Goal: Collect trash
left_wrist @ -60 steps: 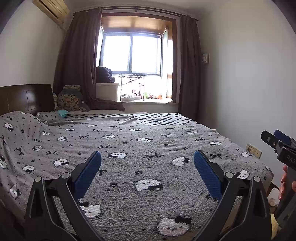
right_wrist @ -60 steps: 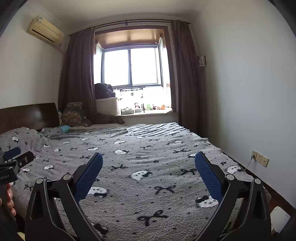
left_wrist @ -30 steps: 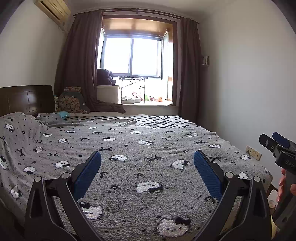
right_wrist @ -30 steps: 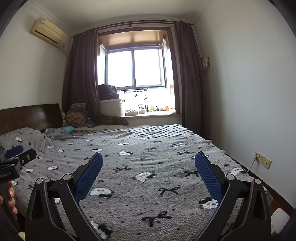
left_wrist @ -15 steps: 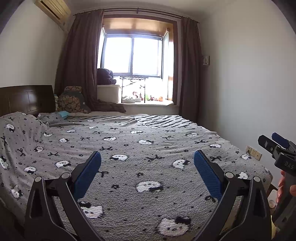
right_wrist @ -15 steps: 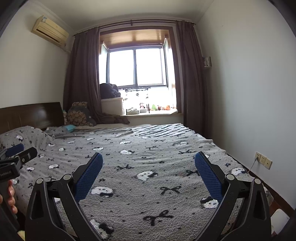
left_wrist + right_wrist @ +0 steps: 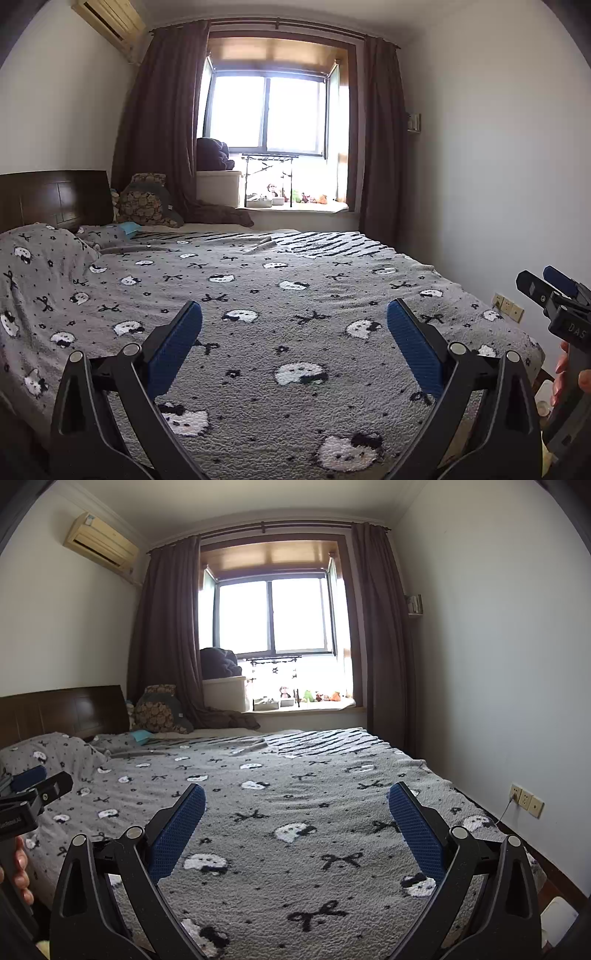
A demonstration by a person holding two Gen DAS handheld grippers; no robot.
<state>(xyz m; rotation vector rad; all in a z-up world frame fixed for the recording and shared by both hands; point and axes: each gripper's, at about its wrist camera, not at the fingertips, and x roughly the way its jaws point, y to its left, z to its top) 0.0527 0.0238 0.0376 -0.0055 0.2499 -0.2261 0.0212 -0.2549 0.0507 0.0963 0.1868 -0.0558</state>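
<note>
My left gripper [image 7: 294,326] is open and empty, held above the foot of a bed with a grey cat-and-bow blanket [image 7: 280,295]. My right gripper [image 7: 297,812] is open and empty over the same blanket [image 7: 295,786]. Each gripper shows at the edge of the other's view: the right one in the left wrist view [image 7: 550,291], the left one in the right wrist view [image 7: 38,782]. A small teal item [image 7: 129,226] lies near the pillows at the bed's far left. No trash is clearly visible on the bed.
A dark headboard [image 7: 55,199] stands at left. A window sill [image 7: 295,206] with small toys, a white box and dark curtains is at the back. A wall with sockets [image 7: 526,800] runs along the right, with a narrow floor strip beside the bed.
Both views have tilted up slightly, so the room sits a little lower in frame. Both grippers stay open and empty.
</note>
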